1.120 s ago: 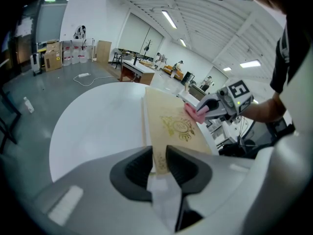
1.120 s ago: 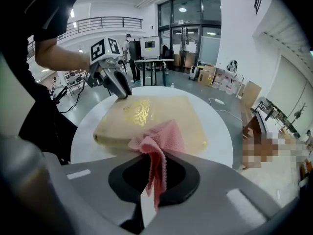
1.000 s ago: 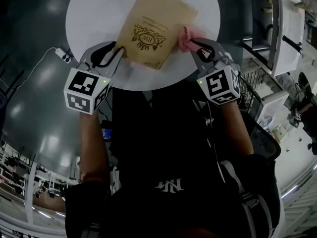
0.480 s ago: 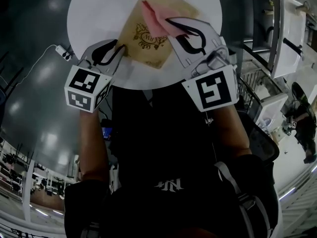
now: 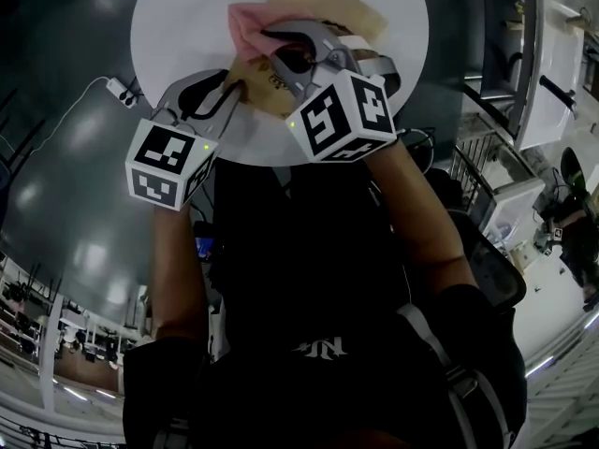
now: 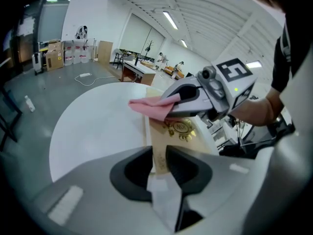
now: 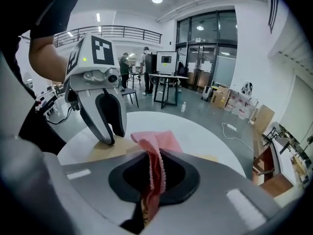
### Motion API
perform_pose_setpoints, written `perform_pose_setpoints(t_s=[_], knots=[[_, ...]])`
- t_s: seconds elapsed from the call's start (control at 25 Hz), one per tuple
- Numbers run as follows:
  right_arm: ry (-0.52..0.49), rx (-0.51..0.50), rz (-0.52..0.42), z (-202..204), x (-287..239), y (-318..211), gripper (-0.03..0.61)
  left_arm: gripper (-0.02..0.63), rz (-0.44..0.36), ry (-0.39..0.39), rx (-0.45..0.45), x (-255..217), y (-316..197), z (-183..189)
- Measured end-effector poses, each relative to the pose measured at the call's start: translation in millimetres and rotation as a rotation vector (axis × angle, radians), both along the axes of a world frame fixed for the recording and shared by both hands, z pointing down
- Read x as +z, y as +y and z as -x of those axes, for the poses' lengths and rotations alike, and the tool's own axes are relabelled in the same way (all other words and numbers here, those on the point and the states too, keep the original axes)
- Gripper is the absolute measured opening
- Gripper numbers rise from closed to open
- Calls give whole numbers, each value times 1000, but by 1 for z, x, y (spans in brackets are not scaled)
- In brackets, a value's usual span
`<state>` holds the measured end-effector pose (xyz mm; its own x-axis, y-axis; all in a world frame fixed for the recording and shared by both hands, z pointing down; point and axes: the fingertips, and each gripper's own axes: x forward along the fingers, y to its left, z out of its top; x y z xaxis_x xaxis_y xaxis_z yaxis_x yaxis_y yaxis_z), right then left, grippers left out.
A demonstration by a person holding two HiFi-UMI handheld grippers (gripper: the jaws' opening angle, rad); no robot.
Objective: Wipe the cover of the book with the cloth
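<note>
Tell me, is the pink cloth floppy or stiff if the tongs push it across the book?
Probably floppy: the pink cloth folds and droops where the right tongs pinch it. It looks light, since a small pinch carries it all. It would likely bunch up rather than slide flat across the book, which the left tongs hold by its edge.

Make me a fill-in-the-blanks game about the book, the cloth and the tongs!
1. The right tongs pinch a ___ cloth.
2. The left tongs clamp the edge of the book, which lies on a round ___ table.
3. The emblem on the book's cover is ___.

Missing words: pink; white; gold.
</note>
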<state>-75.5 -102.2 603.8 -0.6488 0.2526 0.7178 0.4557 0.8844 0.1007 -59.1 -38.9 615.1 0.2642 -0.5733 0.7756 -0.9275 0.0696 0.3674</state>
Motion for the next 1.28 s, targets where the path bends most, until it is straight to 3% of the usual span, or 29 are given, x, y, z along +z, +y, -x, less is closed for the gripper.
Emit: perform_pose_setpoints(t_s=[0.36,1.0,1.28], knots=[[26,74,52,-35,-1,-15,12,89,-1,9,7,-2,-2,1],[131,176,28,-121,7,-40,12,89,1,2,16,0,-1,0],[259,213,21,-160,24,-46,12,89,0,-6,15,-2,-1,0]])
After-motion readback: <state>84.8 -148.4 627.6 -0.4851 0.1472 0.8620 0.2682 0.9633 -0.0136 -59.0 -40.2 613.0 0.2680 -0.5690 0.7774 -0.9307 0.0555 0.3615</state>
